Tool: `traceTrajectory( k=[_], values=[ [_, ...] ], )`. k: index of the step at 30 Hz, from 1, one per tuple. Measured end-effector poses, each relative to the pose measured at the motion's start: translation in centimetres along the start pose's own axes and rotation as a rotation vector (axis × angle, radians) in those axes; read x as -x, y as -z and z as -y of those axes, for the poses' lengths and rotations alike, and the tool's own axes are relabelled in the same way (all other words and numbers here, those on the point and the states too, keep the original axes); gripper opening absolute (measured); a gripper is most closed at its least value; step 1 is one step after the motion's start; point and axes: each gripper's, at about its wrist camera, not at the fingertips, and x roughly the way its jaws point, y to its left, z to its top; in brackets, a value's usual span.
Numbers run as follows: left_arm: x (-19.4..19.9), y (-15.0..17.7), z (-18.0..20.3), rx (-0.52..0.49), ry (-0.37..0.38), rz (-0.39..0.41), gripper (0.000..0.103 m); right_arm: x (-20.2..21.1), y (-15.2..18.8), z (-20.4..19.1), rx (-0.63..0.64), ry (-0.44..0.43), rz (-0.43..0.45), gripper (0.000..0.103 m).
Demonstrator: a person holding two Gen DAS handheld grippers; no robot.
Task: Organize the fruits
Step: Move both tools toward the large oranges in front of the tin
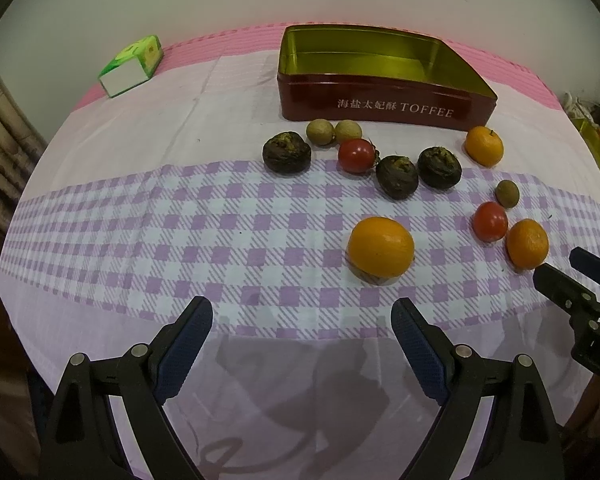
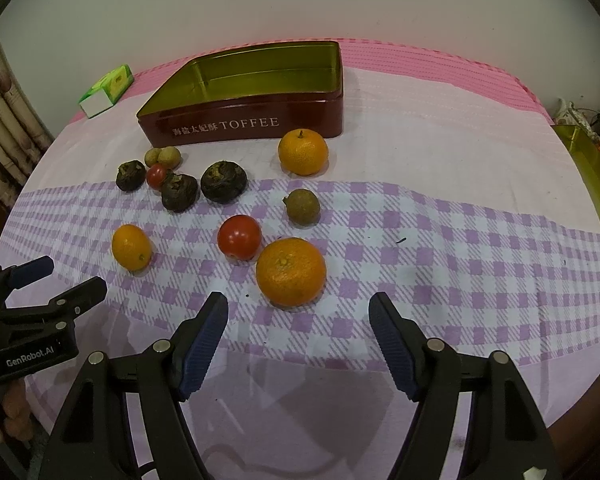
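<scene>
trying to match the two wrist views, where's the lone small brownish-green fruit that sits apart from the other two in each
Left wrist view: the lone longan sits at right, just above a tomato.
Right wrist view: it is near centre, up and right of that tomato.
Shared landmark: the toffee tin behind the fruit.

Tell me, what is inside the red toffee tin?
The toffee tin shows only its bare gold lining; no fruit is visible. Its near wall hides the front strip of the floor.
</scene>
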Motion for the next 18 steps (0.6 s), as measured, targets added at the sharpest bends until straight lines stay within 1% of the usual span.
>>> traceTrajectory(
  k=[18],
  values=[
    [-0.11,-0.02,-0.01,0.004,-0.001,0.000,0.091,-0.08,0.16,-0.08,-0.001,-0.003,-0.004,0.067]
  ],
)
